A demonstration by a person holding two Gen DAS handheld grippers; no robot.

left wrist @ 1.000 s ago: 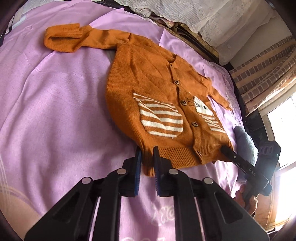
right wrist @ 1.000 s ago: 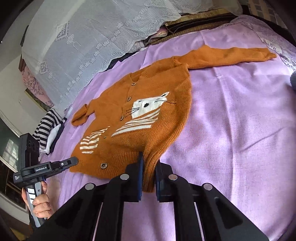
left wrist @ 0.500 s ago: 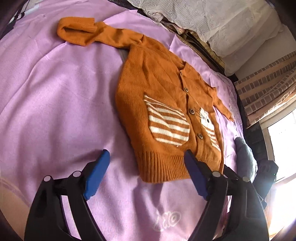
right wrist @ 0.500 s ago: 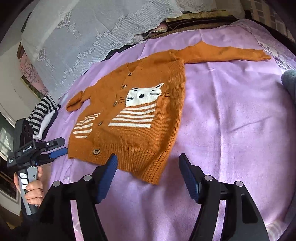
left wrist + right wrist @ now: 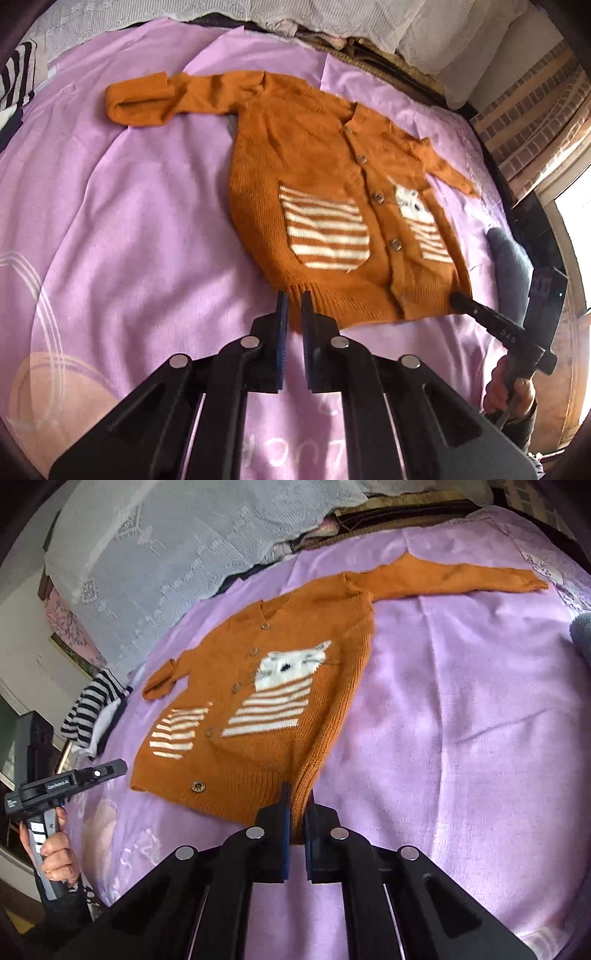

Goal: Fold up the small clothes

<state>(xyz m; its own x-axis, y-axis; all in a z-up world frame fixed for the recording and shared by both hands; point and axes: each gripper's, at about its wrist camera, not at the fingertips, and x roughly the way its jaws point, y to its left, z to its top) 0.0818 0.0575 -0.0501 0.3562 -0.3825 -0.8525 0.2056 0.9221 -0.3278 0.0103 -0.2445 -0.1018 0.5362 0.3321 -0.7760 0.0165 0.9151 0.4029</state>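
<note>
An orange knitted cardigan (image 5: 314, 166) with a white cat and striped pockets lies flat, front up, on the purple bed sheet (image 5: 129, 221), sleeves spread. My left gripper (image 5: 291, 304) sits at the hem's left corner, jaws closing with the ribbed hem pinched between the blue pads. In the right wrist view the cardigan (image 5: 280, 716) reaches my right gripper (image 5: 297, 799), whose jaws are closing on the hem's right corner, which is pulled up a little. Each view also shows the other gripper at the opposite hem corner: the right gripper (image 5: 456, 297) and the left gripper (image 5: 118, 766), both held by a hand.
A black-and-white striped garment (image 5: 92, 709) lies at the bed's left edge. A grey cloth (image 5: 509, 266) lies at the right edge. Lace-covered pillows (image 5: 184, 546) line the far side. A brick wall (image 5: 528, 122) and a bright window stand to the right.
Both grippers held the hem corners, opened wide and let them drop flat half a second ago, and have now closed on those corners again.
</note>
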